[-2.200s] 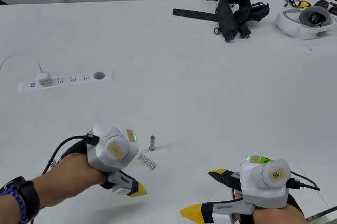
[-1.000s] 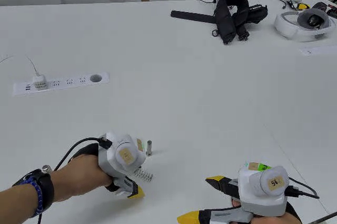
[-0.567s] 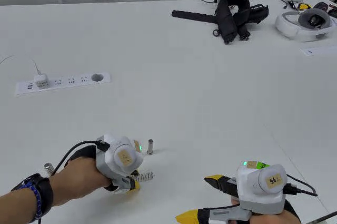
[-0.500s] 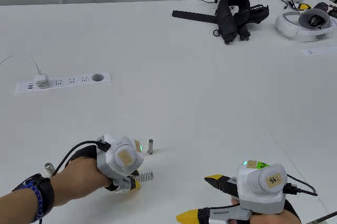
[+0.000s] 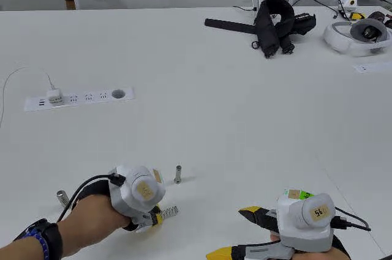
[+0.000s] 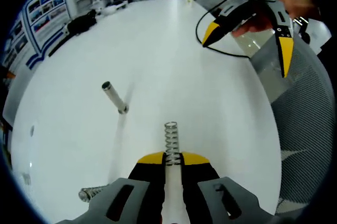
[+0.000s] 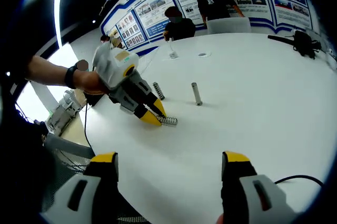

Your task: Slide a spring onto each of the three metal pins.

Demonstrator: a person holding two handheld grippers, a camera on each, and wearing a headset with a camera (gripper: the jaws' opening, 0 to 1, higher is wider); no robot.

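on the white table the left gripper pinches one end of the spring, likely light, floppy; right gripper gapes.

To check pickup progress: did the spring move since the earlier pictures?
Yes. The spring, now clamped in the left tool, sits farther from the bare metal pin, toward the person.

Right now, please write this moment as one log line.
left gripper: shut on spring | right gripper: open | bare pin: upright | second pin: already fitted
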